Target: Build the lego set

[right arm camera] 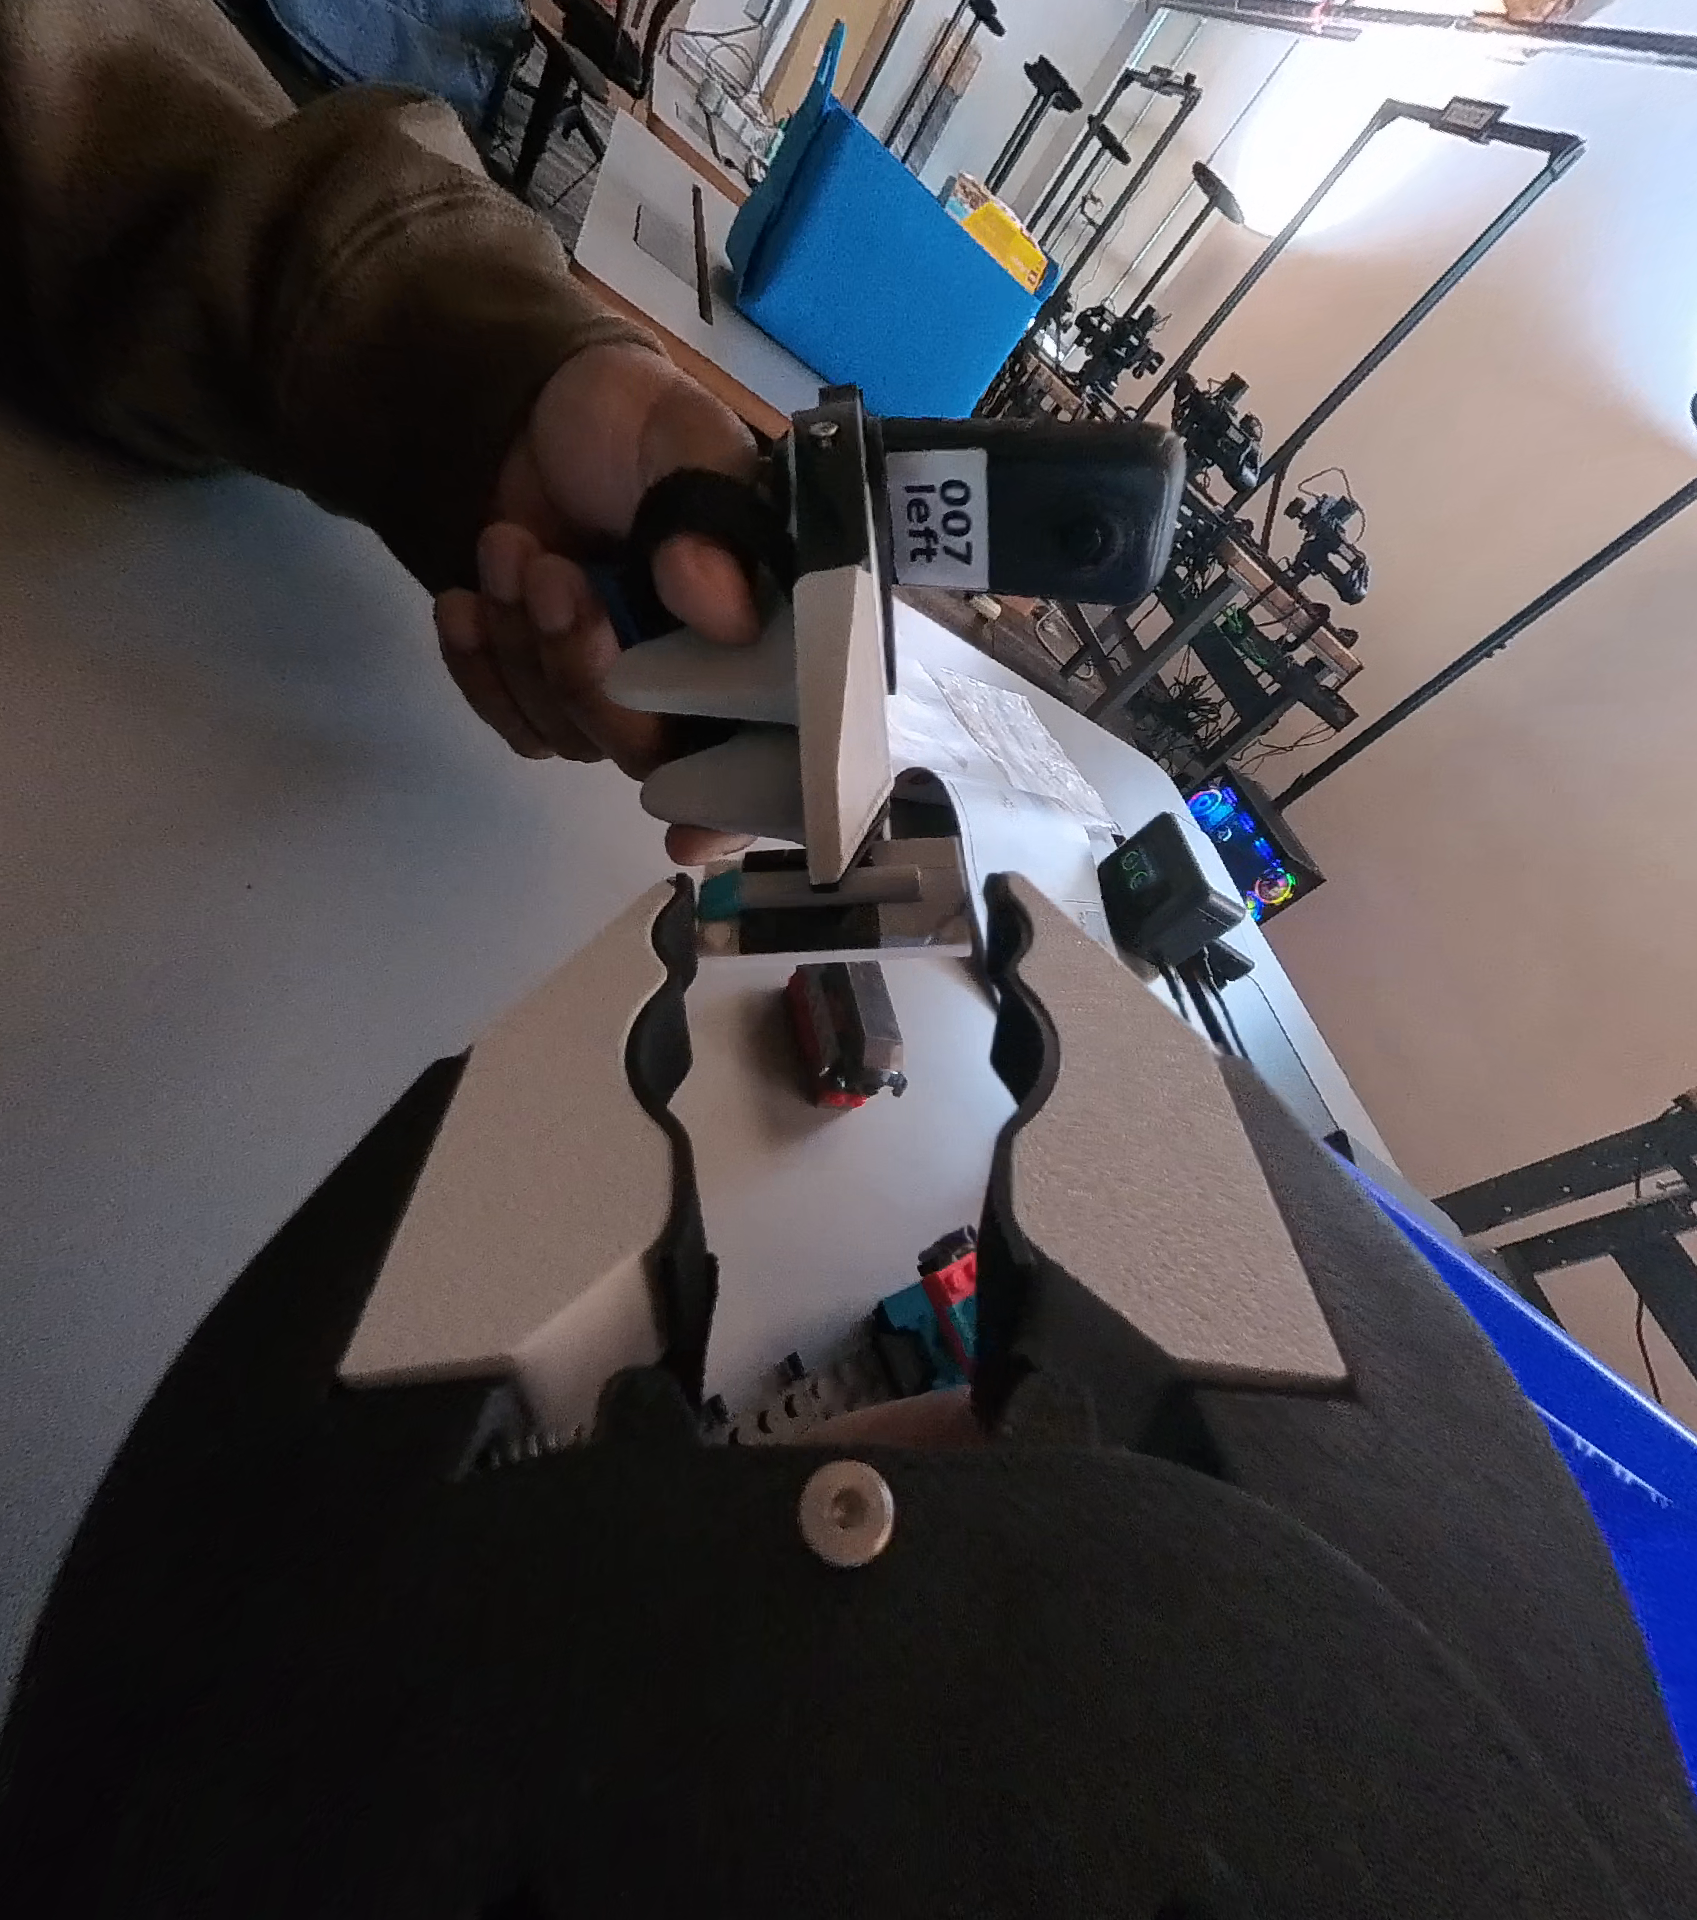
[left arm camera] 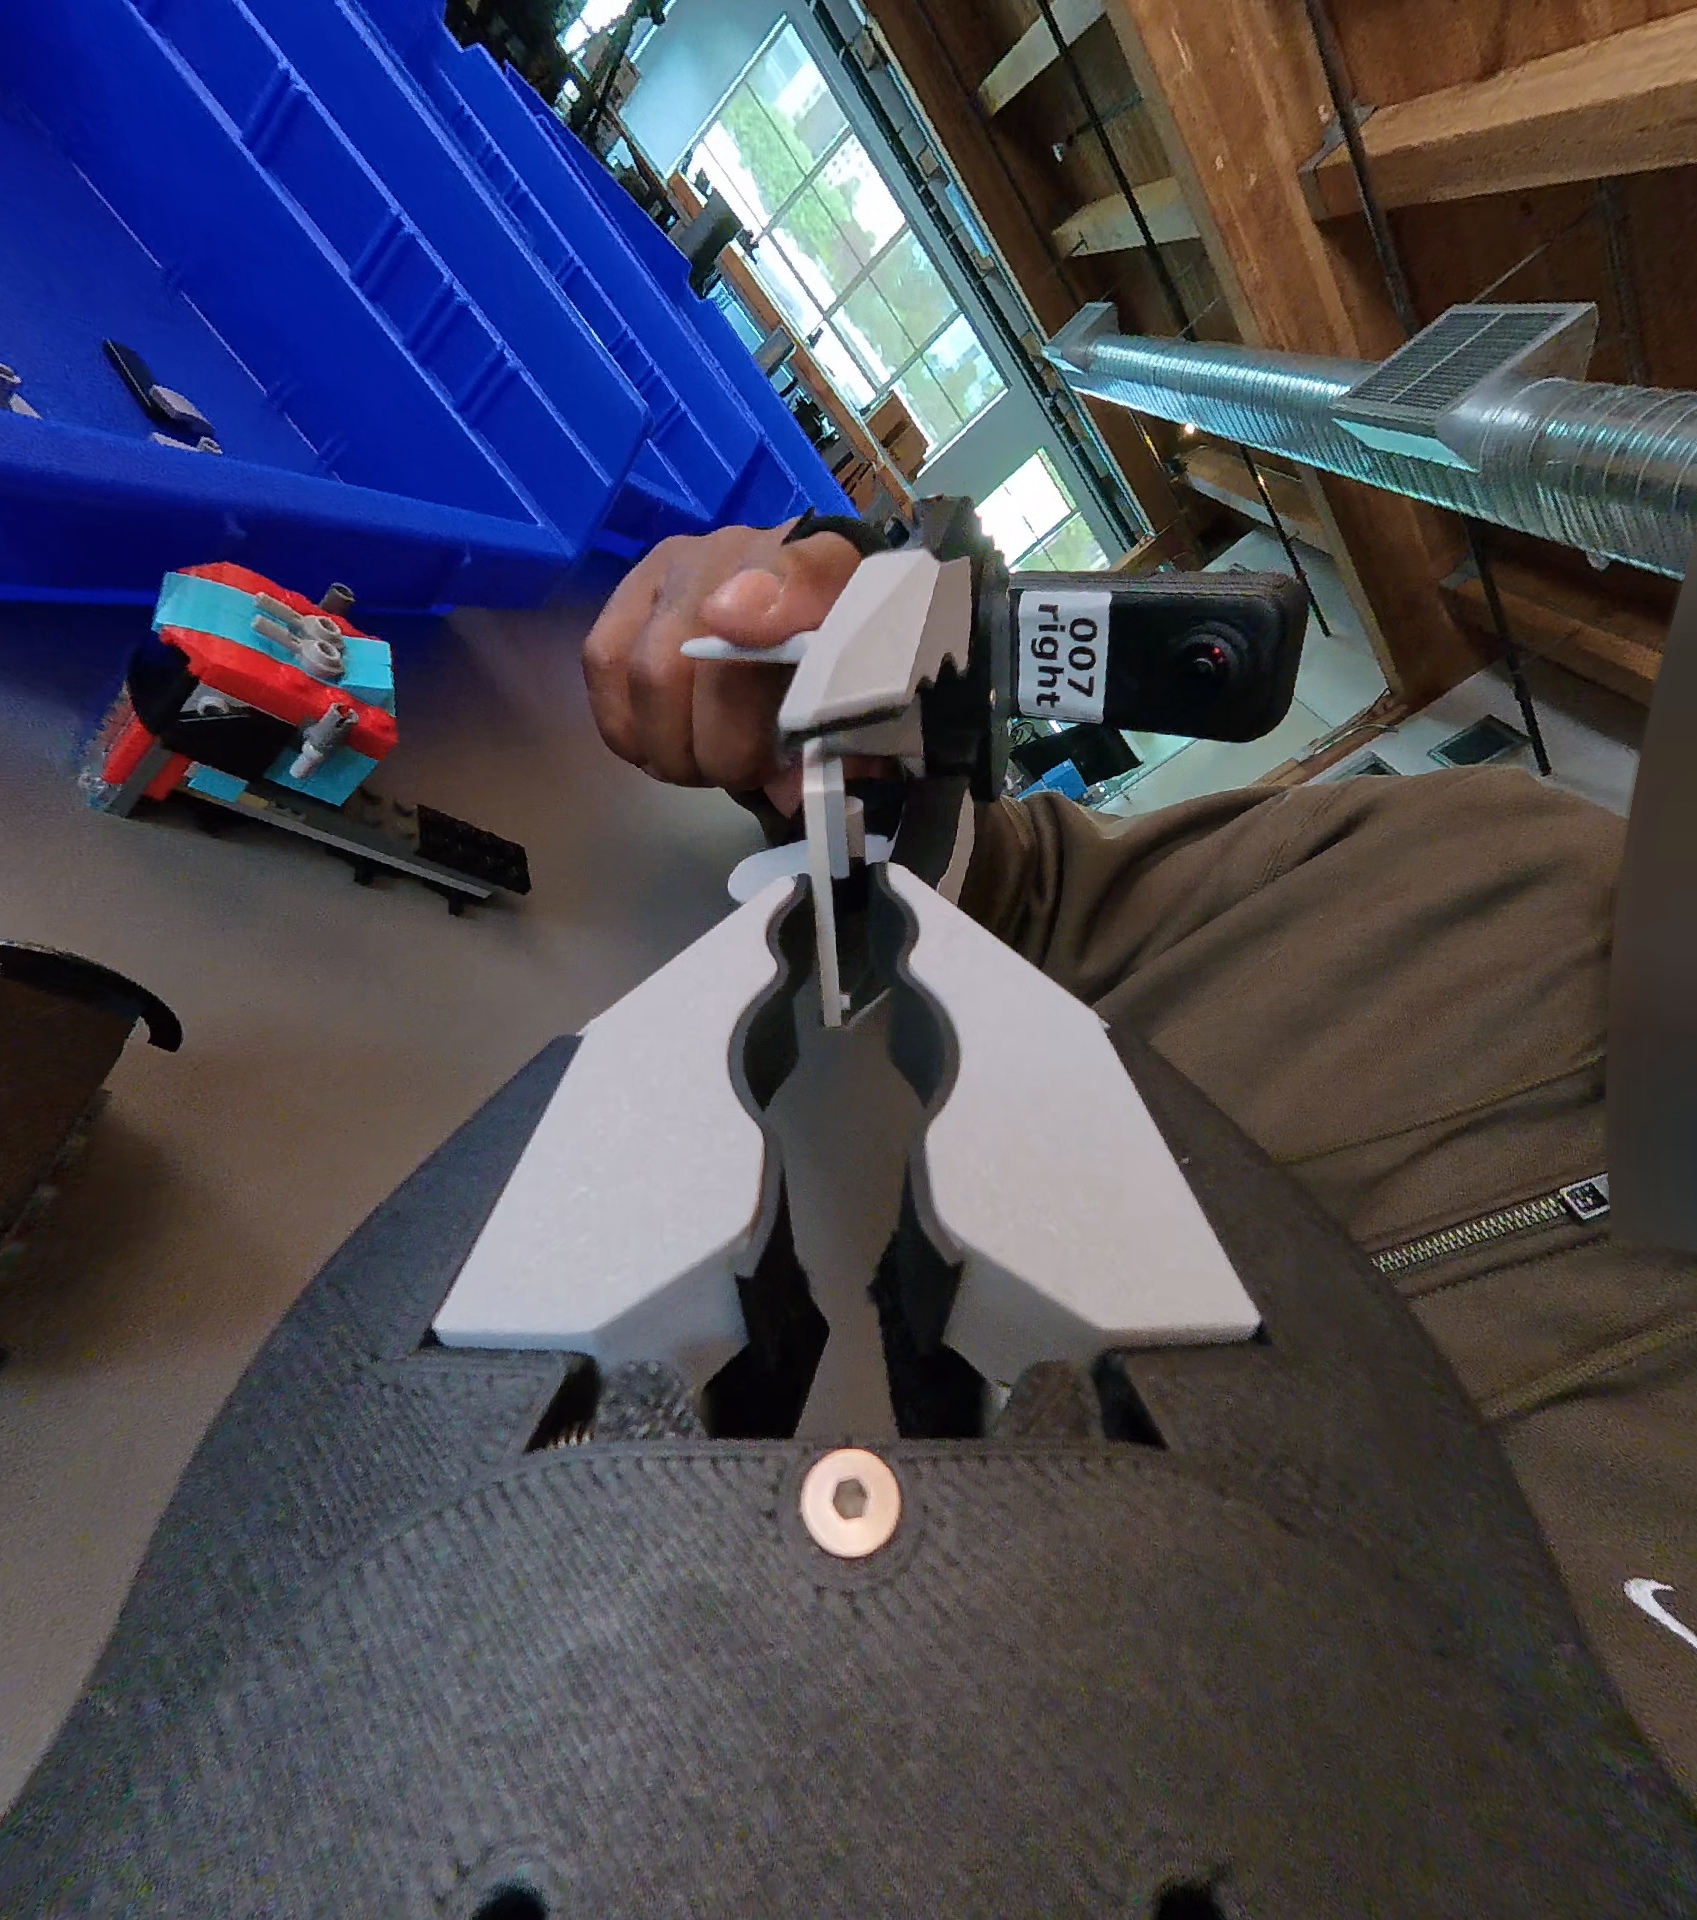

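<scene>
Beyond both grippers' tips, the grey table [right arm camera: 96, 831] is carrying blue bins [left arm camera: 200, 260] and a red-and-teal brick model [left arm camera: 262, 686]. Between the tips, a small grey-and-black brick assembly [right arm camera: 823, 920] is hanging in the air, its long axis running crosswise to the right gripper [right arm camera: 828, 935]. That gripper's fingers are pressing on its two ends. The left gripper [left arm camera: 839, 935], meeting it tip to tip from the opposite side, is clamping narrowly on the assembly's thin grey plate [left arm camera: 828, 904].

Left gripper [right arm camera: 828, 883] nearly closed, clamped on small brick assembly [right arm camera: 823, 920]; right gripper [right arm camera: 828, 914] spread wide around it, both hand-held.
</scene>
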A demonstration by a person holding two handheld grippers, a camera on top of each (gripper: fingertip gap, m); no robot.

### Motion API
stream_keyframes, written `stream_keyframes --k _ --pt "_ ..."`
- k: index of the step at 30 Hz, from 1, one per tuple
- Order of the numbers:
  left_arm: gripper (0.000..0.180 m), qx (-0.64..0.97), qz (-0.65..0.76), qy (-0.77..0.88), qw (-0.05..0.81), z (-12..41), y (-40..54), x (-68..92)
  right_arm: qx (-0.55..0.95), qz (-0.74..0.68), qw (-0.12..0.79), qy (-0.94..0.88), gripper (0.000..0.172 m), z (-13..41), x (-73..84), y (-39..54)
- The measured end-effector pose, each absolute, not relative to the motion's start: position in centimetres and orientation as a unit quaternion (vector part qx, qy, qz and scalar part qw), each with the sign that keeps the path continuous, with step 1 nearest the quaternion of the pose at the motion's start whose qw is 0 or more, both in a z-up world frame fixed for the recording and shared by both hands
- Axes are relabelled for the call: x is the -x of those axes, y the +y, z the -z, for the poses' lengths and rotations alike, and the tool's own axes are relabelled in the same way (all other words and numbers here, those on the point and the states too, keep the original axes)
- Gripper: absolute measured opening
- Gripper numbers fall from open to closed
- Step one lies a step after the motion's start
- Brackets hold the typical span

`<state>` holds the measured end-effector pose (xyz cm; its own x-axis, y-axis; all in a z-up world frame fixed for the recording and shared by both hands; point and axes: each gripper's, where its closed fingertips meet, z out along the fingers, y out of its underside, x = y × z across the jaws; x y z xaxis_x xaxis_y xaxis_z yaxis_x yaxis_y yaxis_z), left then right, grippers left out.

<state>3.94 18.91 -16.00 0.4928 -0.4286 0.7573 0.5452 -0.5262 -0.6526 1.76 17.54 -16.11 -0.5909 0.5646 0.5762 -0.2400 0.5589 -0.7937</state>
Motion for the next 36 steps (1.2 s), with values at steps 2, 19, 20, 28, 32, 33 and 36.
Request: stream_keyframes --k 2,19,20,28,32,33,36 --pt "0.01 0.716 0.499 -0.038 0.486 16.0 18.8 -3.9 0.107 -0.457 0.441 -0.765 0.054 16.2 -1.7 17.4" --pt "0.058 0.831 0.153 0.026 0.534 19.3 17.0 6.0 0.191 -0.51 0.441 -0.713 0.054 13.9 -0.5 19.8" --pt "0.058 0.841 0.139 0.04 0.521 20.1 16.9 6.0 0.193 -0.513 0.44 -0.712 0.054 13.8 -0.5 19.8" --pt "0.059 0.88 0.118 0.07 0.454 23.9 17.4 5.1 0.194 -0.516 0.438 -0.71 0.053 13.6 -0.5 19.7" --pt "0.059 0.889 0.111 0.078 0.438 24.3 17.4 4.4 0.196 -0.518 0.438 -0.708 0.053 13.6 -0.5 19.8" --pt "0.058 0.89 0.111 0.082 0.434 24.3 17.4 4.1 0.197 -0.52 0.437 -0.707 0.053 13.5 -0.5 19.9" --pt "0.055 0.89 0.138 0.097 0.425 24.2 17.3 2.5 0.2 -0.521 0.437 -0.705 0.053 13.5 -0.5 20.1"
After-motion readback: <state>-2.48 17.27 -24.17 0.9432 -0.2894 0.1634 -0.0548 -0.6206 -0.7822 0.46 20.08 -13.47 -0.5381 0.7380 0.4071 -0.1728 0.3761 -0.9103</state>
